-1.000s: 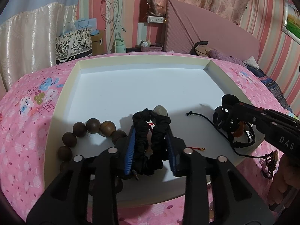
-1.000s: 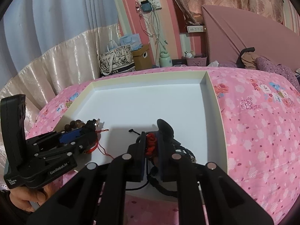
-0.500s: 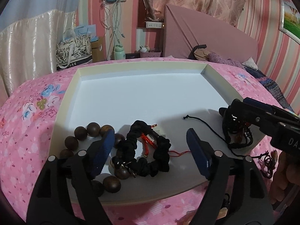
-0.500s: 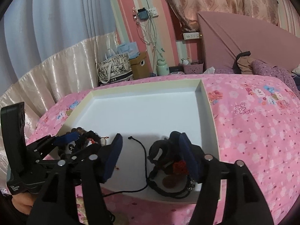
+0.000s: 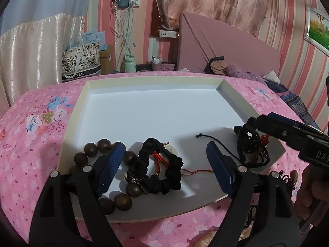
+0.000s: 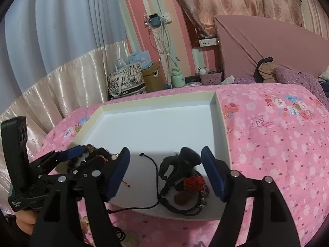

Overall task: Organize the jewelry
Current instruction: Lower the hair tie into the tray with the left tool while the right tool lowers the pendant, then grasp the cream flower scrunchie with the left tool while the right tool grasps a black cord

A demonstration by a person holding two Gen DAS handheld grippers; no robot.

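My left tongs (image 5: 164, 164) have just been opening and stand wide, pads clear of the black scrunchie (image 5: 162, 168) that lies flat between them near the front edge of the white tray (image 5: 144, 82). A thin red cord (image 5: 193, 171) runs from it toward the right pad. The wooden bead bracelet (image 5: 90, 150) curls around and under the left pad, partly hidden.

My right tongs (image 6: 166, 168) have also just been opening; between their pads, untouched, sits a heap of black cord bracelets (image 6: 181, 185) with a red knot (image 6: 193, 182), in the tray's front right corner. One black cord (image 6: 152, 164) trails up and left.

The tray sits on the pink floral bed (image 6: 267, 144), its far half bare.
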